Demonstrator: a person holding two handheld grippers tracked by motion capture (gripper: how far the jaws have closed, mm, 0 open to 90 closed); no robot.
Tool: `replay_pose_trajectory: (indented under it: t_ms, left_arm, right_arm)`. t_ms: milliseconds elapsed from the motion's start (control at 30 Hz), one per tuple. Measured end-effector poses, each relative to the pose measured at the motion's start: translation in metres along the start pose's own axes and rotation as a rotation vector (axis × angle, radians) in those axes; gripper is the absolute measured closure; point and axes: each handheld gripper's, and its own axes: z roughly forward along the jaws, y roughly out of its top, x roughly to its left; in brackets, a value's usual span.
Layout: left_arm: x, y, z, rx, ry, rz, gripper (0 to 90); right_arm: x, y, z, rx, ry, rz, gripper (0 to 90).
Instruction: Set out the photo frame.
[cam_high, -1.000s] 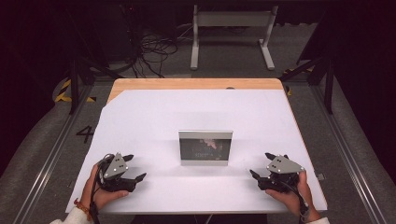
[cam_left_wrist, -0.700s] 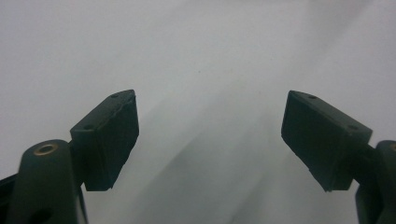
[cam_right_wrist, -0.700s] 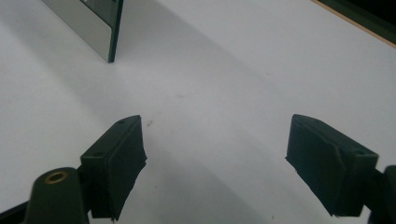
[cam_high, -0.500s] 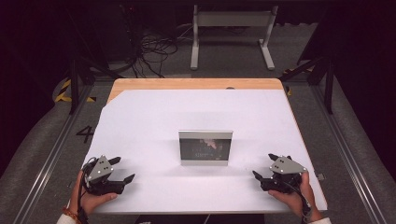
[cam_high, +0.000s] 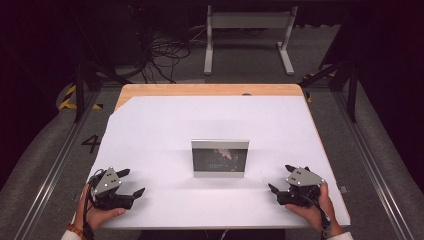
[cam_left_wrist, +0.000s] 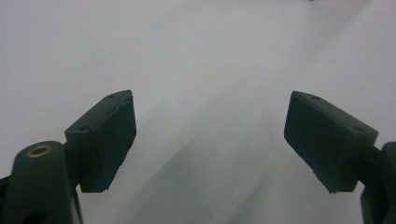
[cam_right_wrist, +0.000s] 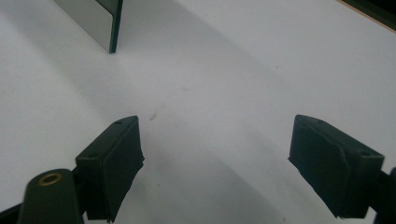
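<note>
A small silver-framed panel (cam_high: 220, 158) with a dark face stands upright in the middle of the white table sheet (cam_high: 210, 120). My left gripper (cam_high: 134, 181) rests near the front left corner, held in a hand, jaws wide apart and empty. My right gripper (cam_high: 280, 177) is at the front right, also open and empty, pointing toward the panel. In the left gripper view the left gripper (cam_left_wrist: 210, 135) has only bare white surface between its pads. In the right gripper view the right gripper (cam_right_wrist: 215, 158) is over the sheet, with the panel's edge (cam_right_wrist: 100, 21) far at the upper left.
A strip of wooden tabletop (cam_high: 210, 90) shows beyond the sheet at the far edge. Past the table, cables (cam_high: 170, 55) and a white metal stand (cam_high: 247, 30) lie on the grey floor. Floor rails (cam_high: 372, 165) run along both sides.
My left gripper has slid a little left and toward the table's near edge. The right gripper has barely shifted. Both stay open; the panel has not moved.
</note>
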Motion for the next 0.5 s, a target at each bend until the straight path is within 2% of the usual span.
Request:
replay_pose_trajectory:
  t_ms: [267,367,500]
  left_arm:
    - [-0.0029,-0.0007,-0.0026,-0.008,0.003,-0.014,14.9]
    - [-0.0035,-0.0002,-0.0028,-0.005,0.011,-0.005,14.5]
    - [-0.0043,0.0006,-0.0053,-0.034,0.013,-0.003,14.2]
  right_arm:
    - [0.0014,0.0032,0.0020,-0.009,0.005,-0.002,17.0]
    - [0.0027,0.0038,0.0019,-0.008,0.003,-0.006,17.0]
    - [0.0035,0.0050,0.0019,-0.015,0.004,-0.007,17.0]
